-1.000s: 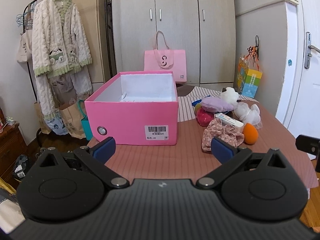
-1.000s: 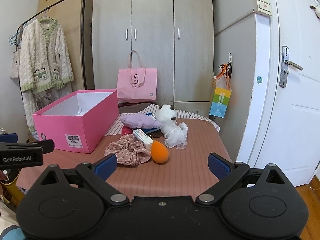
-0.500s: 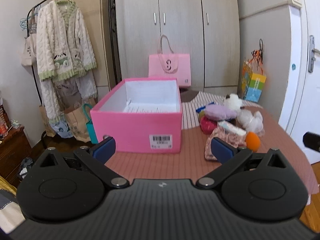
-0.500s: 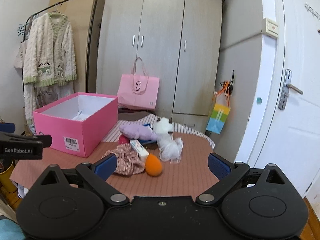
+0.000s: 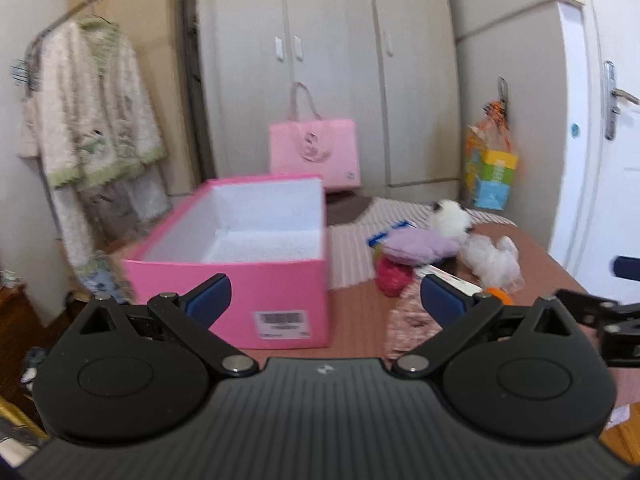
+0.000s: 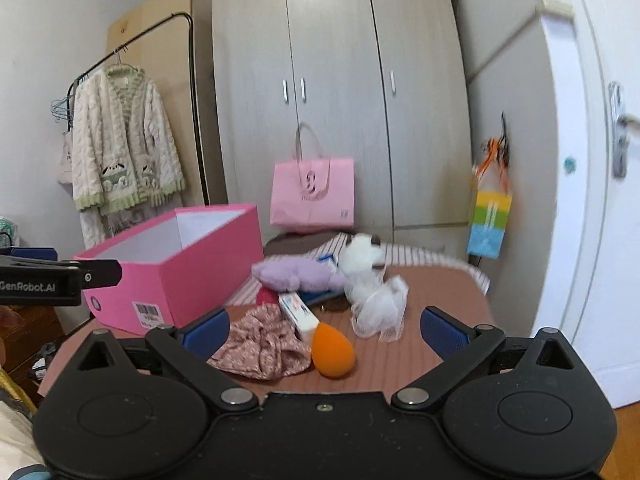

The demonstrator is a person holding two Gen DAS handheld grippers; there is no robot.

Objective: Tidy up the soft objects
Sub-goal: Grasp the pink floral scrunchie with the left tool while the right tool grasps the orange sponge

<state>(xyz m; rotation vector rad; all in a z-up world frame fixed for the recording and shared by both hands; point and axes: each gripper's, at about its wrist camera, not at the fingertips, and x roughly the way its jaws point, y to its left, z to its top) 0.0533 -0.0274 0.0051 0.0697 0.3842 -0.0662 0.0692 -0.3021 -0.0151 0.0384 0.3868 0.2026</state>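
Note:
An open pink box (image 5: 256, 280) (image 6: 192, 264) stands empty on the table's left side. Right of it lies a pile of soft things: a floral fabric scrunchie (image 6: 260, 348), an orange sponge egg (image 6: 333, 350), a white mesh puff (image 6: 378, 308), a lilac plush (image 6: 296, 274) (image 5: 420, 246), a white fluffy toy (image 6: 360, 254) and a red ball (image 5: 394, 276). A small white tube box (image 6: 300, 314) lies among them. My left gripper (image 5: 324, 300) is open and empty, in front of the box. My right gripper (image 6: 325, 330) is open and empty, just short of the sponge egg.
A pink tote bag (image 6: 312, 196) stands behind the table by the grey wardrobe (image 6: 340, 100). A colourful bag (image 6: 490, 220) hangs at the right near the white door (image 6: 592, 200). A knit cardigan (image 6: 120, 152) hangs on a rack at the left.
Both grippers rose and then moved forward toward the table. The pile of soft things now looks nearer in the right wrist view. Both grippers stayed open.

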